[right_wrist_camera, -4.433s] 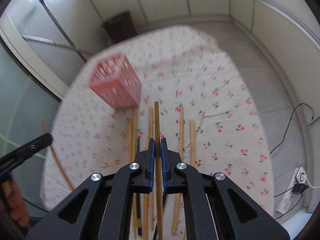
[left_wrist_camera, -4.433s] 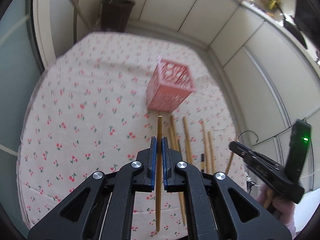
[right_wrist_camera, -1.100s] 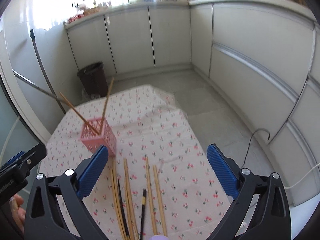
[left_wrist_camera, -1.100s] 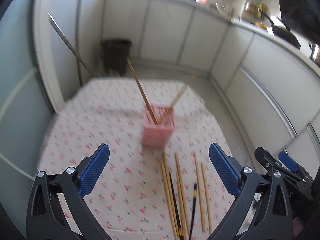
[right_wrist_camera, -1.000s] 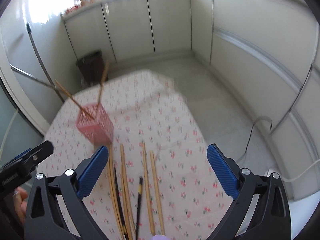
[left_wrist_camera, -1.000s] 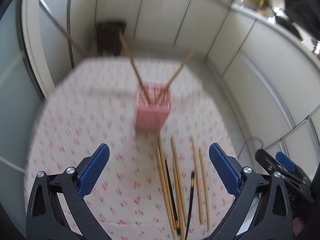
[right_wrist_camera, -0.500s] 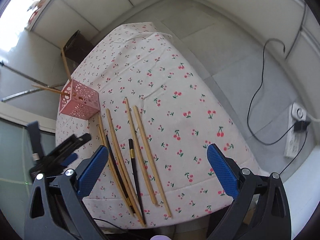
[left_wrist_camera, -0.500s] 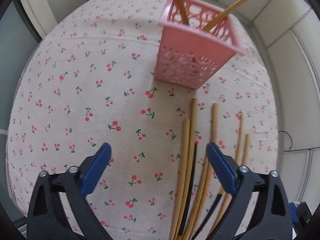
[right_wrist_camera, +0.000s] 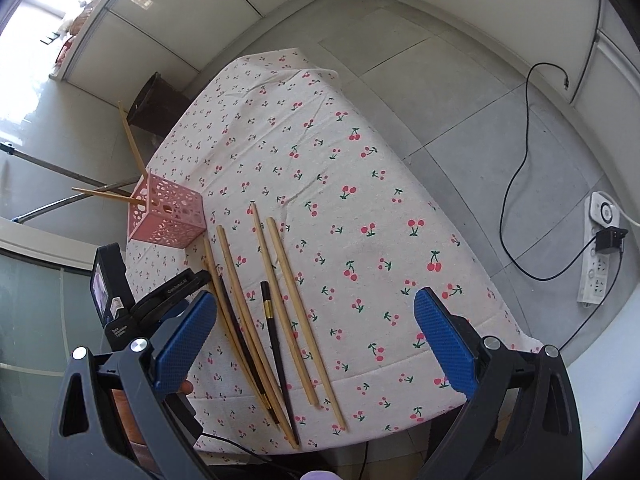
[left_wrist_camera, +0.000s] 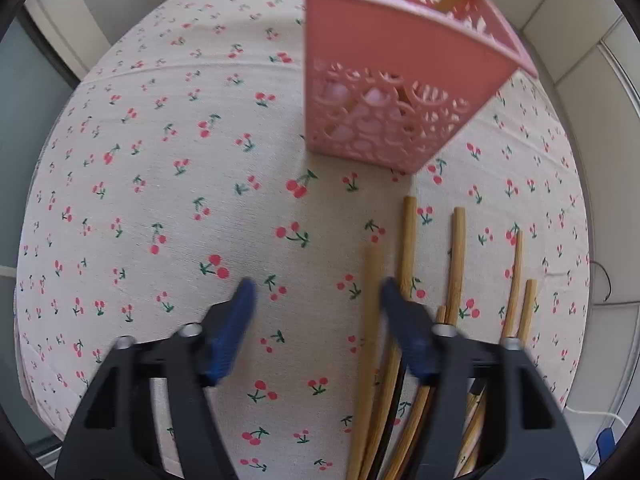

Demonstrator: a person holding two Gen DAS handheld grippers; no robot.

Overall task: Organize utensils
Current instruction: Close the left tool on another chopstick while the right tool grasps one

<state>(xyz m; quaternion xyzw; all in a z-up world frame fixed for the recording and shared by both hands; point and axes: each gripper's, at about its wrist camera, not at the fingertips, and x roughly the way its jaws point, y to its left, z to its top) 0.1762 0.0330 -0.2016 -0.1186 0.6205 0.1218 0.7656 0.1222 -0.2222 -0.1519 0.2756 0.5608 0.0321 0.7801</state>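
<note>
Tabletop (right_wrist_camera: 400, 184) under my fingers is covered by a cream cloth printed with red cherries (left_wrist_camera: 168, 184). On it: pink perforated plastic square basket (right_wrist_camera: 168, 216) near the far left edge, standing upright. Just in front of it, a loose row of long bamboo chopsticks (right_wrist_camera: 294, 300) lying roughly parallel, with dark chopsticks (right_wrist_camera: 274, 336) among them, ends reaching the near edge.

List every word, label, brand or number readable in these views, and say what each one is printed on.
None reads with certainty.
White print on the left gripper arm: too small and tilted to read.
White lettering on its black camera mount: too small to read.
Pink basket, chopsticks, cherry-print tablecloth, power strip: no legible text.
</note>
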